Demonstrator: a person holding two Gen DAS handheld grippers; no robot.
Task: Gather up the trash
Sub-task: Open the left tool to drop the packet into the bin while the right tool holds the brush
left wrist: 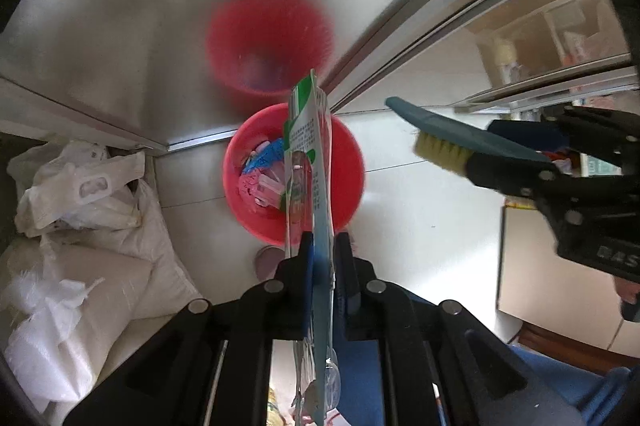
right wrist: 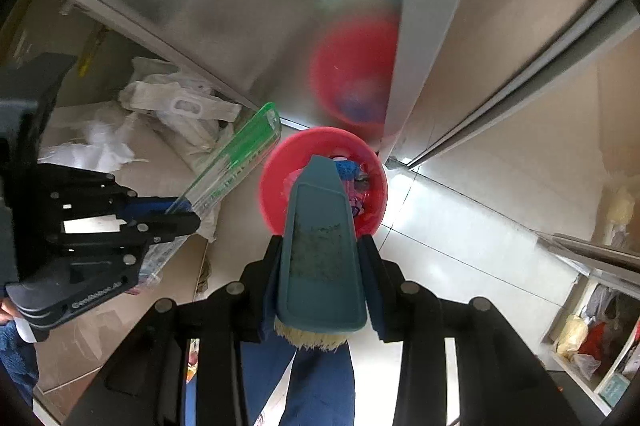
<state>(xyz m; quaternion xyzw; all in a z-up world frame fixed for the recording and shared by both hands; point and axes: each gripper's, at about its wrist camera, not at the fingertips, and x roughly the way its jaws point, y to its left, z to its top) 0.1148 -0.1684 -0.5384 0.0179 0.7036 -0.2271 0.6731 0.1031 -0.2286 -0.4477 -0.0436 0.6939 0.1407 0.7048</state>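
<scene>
Holding wrappers: red bin (floor); left gripper pinches packet; right gripper clamps brush.

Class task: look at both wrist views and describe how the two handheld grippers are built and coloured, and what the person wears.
Both the left gripper and the right gripper are black plastic linkages with round silver pins, blue pads inside the jaws, and pale lettering on the body. The person wears blue clothing.
</scene>
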